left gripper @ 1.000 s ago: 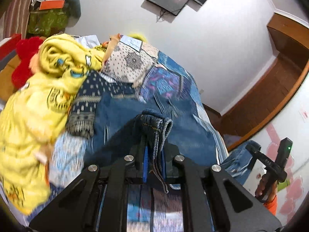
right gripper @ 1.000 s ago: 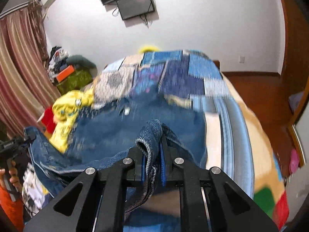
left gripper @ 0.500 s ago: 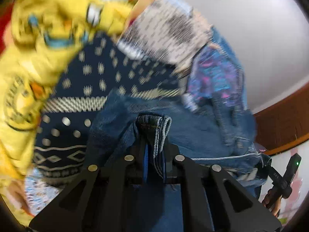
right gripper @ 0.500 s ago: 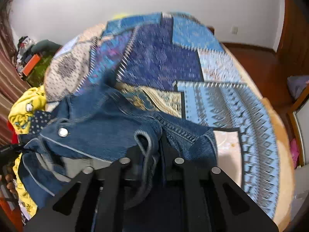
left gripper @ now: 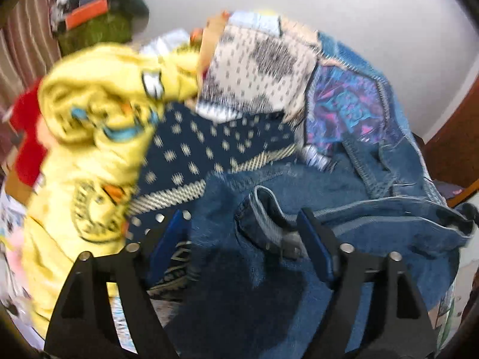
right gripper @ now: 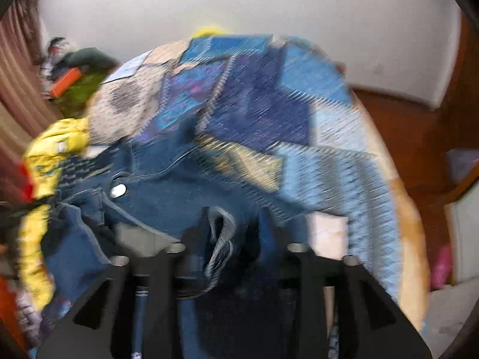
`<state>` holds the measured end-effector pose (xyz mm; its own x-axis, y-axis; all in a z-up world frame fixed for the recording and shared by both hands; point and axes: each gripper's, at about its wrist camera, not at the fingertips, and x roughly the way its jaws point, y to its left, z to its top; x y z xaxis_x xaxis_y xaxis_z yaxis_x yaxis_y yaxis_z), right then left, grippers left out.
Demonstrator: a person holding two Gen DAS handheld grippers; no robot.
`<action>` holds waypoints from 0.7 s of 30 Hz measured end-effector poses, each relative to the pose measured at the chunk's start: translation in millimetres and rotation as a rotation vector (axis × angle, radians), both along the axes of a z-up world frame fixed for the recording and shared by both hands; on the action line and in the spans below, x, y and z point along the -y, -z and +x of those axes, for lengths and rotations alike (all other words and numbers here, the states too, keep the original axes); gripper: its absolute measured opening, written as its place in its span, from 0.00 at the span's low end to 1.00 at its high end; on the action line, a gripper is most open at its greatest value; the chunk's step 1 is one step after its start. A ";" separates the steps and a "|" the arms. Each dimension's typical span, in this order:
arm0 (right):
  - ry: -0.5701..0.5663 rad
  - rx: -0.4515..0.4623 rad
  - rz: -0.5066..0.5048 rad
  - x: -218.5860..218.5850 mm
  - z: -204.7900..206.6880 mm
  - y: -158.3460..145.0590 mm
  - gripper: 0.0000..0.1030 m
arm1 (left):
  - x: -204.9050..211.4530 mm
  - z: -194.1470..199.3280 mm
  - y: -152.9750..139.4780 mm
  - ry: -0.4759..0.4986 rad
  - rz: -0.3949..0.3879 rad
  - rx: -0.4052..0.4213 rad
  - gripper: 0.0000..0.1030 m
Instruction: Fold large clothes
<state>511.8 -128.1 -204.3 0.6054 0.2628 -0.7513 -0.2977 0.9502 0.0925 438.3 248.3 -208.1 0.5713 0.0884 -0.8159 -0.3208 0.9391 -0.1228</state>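
Observation:
A pair of blue denim jeans (left gripper: 314, 197) lies crumpled on the patchwork bed cover (left gripper: 344, 104). My left gripper (left gripper: 242, 224) is open, jaws wide apart, with a denim edge and belt loop lying loose between them. In the right wrist view the jeans (right gripper: 155, 185) show a metal waist button (right gripper: 118, 191). My right gripper (right gripper: 232, 221) is open too, jaws apart, a frayed denim hem resting between them. Both views are motion-blurred.
A yellow printed garment (left gripper: 98, 137) and a dark dotted cloth (left gripper: 206, 149) lie left of the jeans. A red item (left gripper: 25, 131) sits at the far left. The bed cover (right gripper: 299, 119) stretches right toward a wooden floor (right gripper: 404, 125). Clutter stands by the curtain.
Both grippers opened and let go of the denim they were pinching. The jeans dropped onto the bed, and both cameras tilted back up from the cover.

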 end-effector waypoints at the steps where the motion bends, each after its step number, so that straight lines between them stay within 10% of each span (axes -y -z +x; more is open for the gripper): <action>1: 0.052 0.069 -0.066 -0.1 -2.7 -6.6 0.75 | 0.2 -3.4 -6.5 0.011 0.009 0.000 0.80; 3: 0.101 0.207 -0.129 4.2 -14.3 -23.7 0.83 | 3.4 -13.5 -16.3 0.038 0.028 -0.001 0.81; 9: -0.023 0.160 -0.034 10.3 -40.4 -36.5 0.84 | 37.3 -30.2 -8.8 0.157 0.114 -0.051 0.83; 21: -0.193 -0.091 -0.041 -51.5 -47.5 63.1 0.85 | 107.0 11.4 60.3 0.274 0.152 -0.144 0.84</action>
<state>464.3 -76.7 -267.4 0.4761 0.3356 -0.8128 -0.4667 0.8798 0.0899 449.7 141.3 -268.3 0.4702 0.0742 -0.8794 -0.0582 0.9969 0.0529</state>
